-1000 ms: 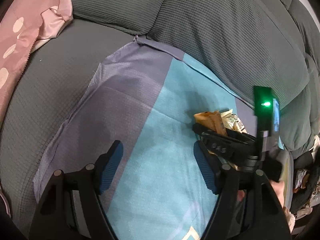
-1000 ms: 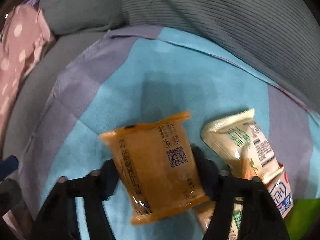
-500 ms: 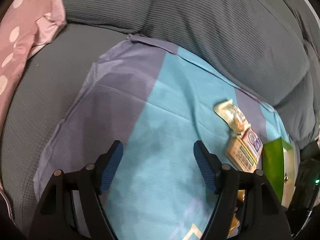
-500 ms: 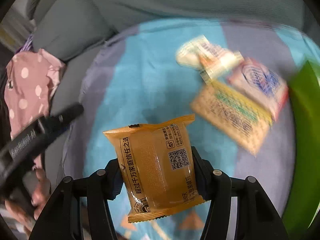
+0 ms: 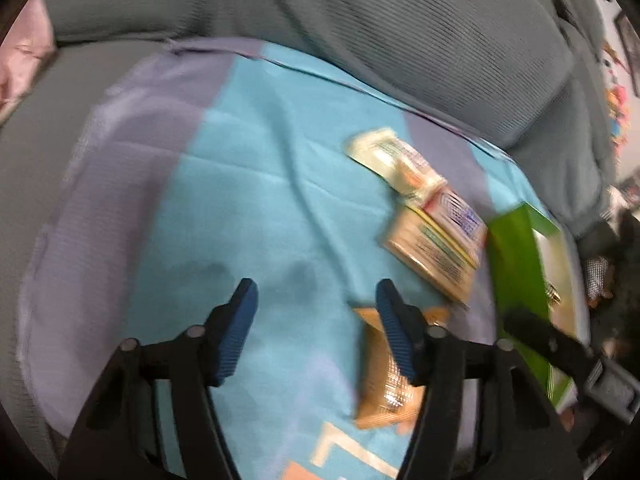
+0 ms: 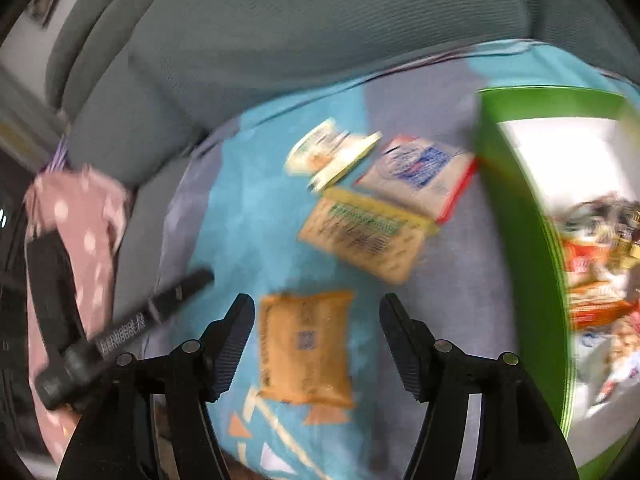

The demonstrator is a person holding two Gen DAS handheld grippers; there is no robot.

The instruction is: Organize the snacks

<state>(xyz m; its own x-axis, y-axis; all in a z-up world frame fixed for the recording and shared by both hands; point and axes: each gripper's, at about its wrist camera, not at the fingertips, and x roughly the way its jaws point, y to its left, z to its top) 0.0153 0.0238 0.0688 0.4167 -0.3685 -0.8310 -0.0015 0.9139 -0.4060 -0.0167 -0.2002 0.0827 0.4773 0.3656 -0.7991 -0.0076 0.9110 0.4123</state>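
An orange snack packet [image 6: 304,348] lies on the blue and purple cloth [image 5: 240,200], between the fingers of my right gripper [image 6: 317,304]. Those jaws are opening and the pads stand clear of it. In the left wrist view the same orange packet [image 5: 380,396] shows behind the right finger of my left gripper [image 5: 315,292], whose jaws are closing with nothing between them. Further back lie a cream packet [image 6: 332,156], a white, blue and red packet [image 6: 420,176] and a yellow cracker packet [image 6: 360,236]. The frames are motion-blurred.
A green box [image 6: 516,200] with several snacks inside stands at the right edge of the cloth. Grey sofa cushions [image 5: 400,40] rise behind. A pink dotted fabric [image 6: 80,220] lies at the left. The body of the left tool [image 6: 120,332] reaches in beside my right gripper.
My right gripper carried the orange packet towards me, then let it go onto the cloth. My left gripper slid right towards the snacks and its jaws narrowed.
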